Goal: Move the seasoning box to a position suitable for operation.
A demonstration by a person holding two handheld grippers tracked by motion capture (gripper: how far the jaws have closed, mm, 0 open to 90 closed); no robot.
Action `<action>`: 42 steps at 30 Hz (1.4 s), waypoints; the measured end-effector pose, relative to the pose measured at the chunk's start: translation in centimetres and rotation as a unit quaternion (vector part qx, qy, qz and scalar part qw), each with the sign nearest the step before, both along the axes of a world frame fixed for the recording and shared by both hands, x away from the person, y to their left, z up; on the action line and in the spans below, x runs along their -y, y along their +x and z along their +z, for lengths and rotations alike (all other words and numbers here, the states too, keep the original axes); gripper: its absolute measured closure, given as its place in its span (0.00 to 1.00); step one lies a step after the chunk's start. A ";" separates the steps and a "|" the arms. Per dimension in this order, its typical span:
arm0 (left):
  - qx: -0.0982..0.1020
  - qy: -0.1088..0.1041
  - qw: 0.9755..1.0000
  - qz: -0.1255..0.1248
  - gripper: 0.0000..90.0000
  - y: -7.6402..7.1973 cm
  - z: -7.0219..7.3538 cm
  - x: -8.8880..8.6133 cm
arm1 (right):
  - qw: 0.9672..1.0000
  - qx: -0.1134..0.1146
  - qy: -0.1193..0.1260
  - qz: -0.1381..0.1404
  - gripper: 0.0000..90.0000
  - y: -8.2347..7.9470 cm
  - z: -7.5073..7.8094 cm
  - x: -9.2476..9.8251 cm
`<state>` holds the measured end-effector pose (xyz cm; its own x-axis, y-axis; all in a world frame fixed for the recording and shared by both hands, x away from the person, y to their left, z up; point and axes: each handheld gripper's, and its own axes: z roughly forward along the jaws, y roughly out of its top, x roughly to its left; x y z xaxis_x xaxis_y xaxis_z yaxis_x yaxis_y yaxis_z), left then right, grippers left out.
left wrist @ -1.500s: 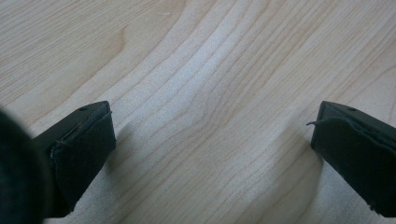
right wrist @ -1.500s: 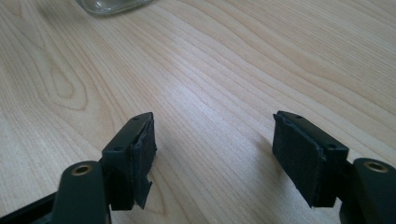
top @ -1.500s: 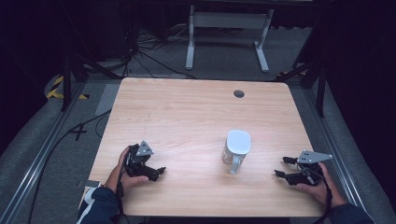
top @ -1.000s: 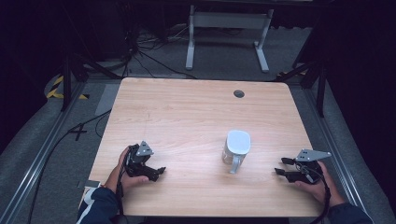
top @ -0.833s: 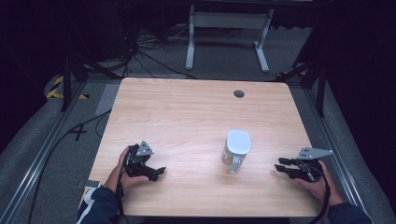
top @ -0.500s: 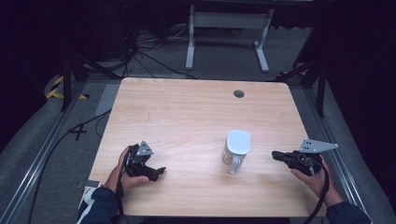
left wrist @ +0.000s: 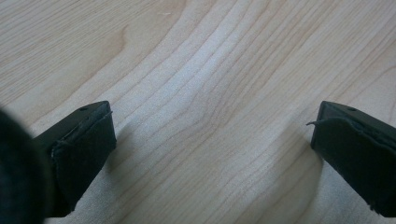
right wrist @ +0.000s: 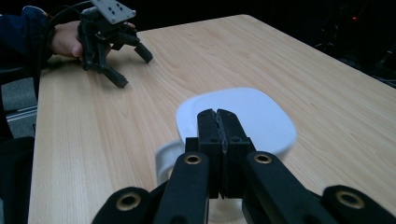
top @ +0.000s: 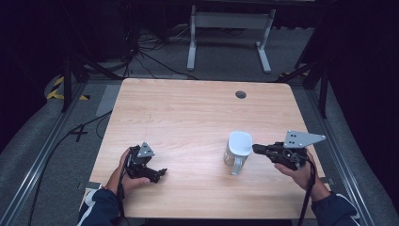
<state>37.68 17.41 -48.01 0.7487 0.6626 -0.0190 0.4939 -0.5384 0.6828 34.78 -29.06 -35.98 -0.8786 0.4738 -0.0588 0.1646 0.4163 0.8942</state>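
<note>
A white jug (top: 239, 146) with a lid and a handle stands on the wooden table (top: 188, 113), right of the middle. My right gripper (top: 255, 148) hangs just to its right, pointing at it, jaws shut with nothing between them. In the right gripper view the shut jaw tips (right wrist: 217, 114) sit in front of the jug's white lid (right wrist: 266, 116), which is blurred; I cannot tell if they touch it. My left gripper (top: 157, 175) rests near the front left of the table, open. In the left gripper view its jaws (left wrist: 210, 154) stand wide over bare wood.
A round cable hole (top: 241, 94) sits near the table's far edge. Behind the table stand a grey metal frame (top: 228, 21) and cables on the floor. The left hand and its gripper (right wrist: 131, 67) appear far off in the right gripper view.
My right gripper has risen and moved left from the table's right edge to the jug, and its jaws have come together. The left gripper and the jug have stayed put.
</note>
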 end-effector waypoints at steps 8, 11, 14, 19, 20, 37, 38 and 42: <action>0.000 0.000 1.000 0.000 0.00 0.0 0.0 0.0 | 0.999 -0.010 -0.027 0.027 1.00 0.5 -0.5 -3.1; 0.000 0.000 1.000 0.000 0.00 0.0 0.0 0.0 | 0.999 -0.012 -0.034 0.030 1.00 0.5 -0.6 -3.4; 0.000 0.000 1.000 0.000 0.00 0.0 0.0 0.0 | 0.999 -0.010 -0.042 0.025 1.00 0.6 -0.8 -3.5; 0.001 0.002 1.000 -0.001 0.00 0.0 0.0 0.0 | 0.999 -0.013 -0.045 0.020 1.00 0.9 -1.1 -3.4; 0.002 0.001 1.000 -0.001 0.00 0.0 0.0 0.0 | 0.999 -0.012 -0.044 0.020 1.00 0.9 -1.1 -3.5; 0.006 -0.013 1.000 -0.005 0.23 0.6 0.7 0.8 | 0.999 -0.010 -0.042 0.021 1.00 0.8 -1.2 -3.3; 0.006 -0.013 1.000 -0.005 0.27 0.6 0.7 0.8 | 0.999 -0.009 -0.043 0.021 1.00 0.8 -1.2 -3.3; 0.043 -0.028 0.998 -0.019 0.35 1.3 2.6 2.4 | 0.999 -0.009 -0.043 0.021 1.00 0.7 -1.2 -3.3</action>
